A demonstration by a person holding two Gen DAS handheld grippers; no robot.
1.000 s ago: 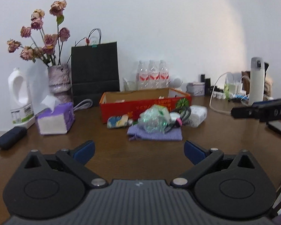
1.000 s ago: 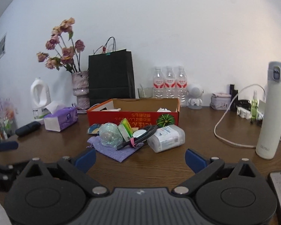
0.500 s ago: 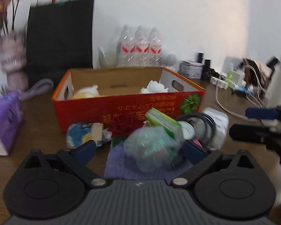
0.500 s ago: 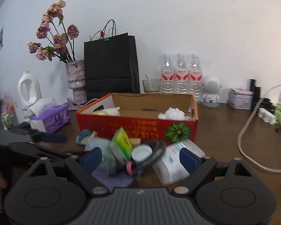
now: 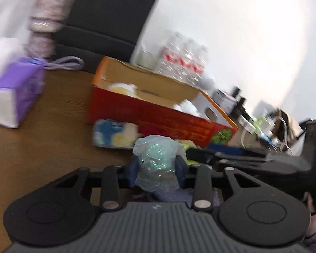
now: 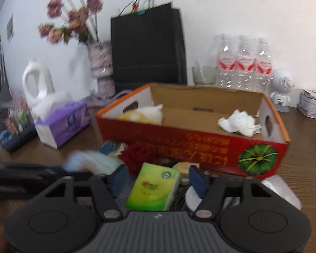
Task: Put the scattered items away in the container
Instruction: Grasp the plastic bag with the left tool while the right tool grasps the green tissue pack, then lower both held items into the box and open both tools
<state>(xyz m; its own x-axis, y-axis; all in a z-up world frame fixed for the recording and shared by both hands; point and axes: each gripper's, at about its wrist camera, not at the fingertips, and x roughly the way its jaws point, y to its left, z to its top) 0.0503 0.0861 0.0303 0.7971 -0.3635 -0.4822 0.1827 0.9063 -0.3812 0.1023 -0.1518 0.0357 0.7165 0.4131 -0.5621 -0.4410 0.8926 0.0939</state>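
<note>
A red cardboard box (image 6: pixel 200 147) (image 5: pixel 158 116) stands open on the brown table, with crumpled white tissue (image 6: pixel 239 124) and a pale wad (image 6: pixel 145 113) inside. My left gripper (image 5: pixel 157 169) is shut on a glittery clear plastic bag (image 5: pixel 157 156) in front of the box. My right gripper (image 6: pixel 158 179) is part closed around a green tissue pack (image 6: pixel 155 187), its pads close to the pack's sides; contact is unclear. A dark red flower (image 6: pixel 140 155), a blue-and-yellow packet (image 5: pixel 113 133) and a purple cloth (image 5: pixel 170 195) lie by the box.
A purple tissue box (image 6: pixel 63 122) sits left of the box. A black paper bag (image 6: pixel 147 46), a flower vase (image 6: pixel 100 67), water bottles (image 6: pixel 244 63), a white jug (image 6: pixel 38 84) and a small white robot figure (image 6: pixel 282 88) line the wall. The right gripper (image 5: pixel 252 160) shows in the left wrist view.
Both grippers moved forward and down into the pile. The left jaws closed on the glittery bag. The right jaws narrowed around the green tissue pack.
</note>
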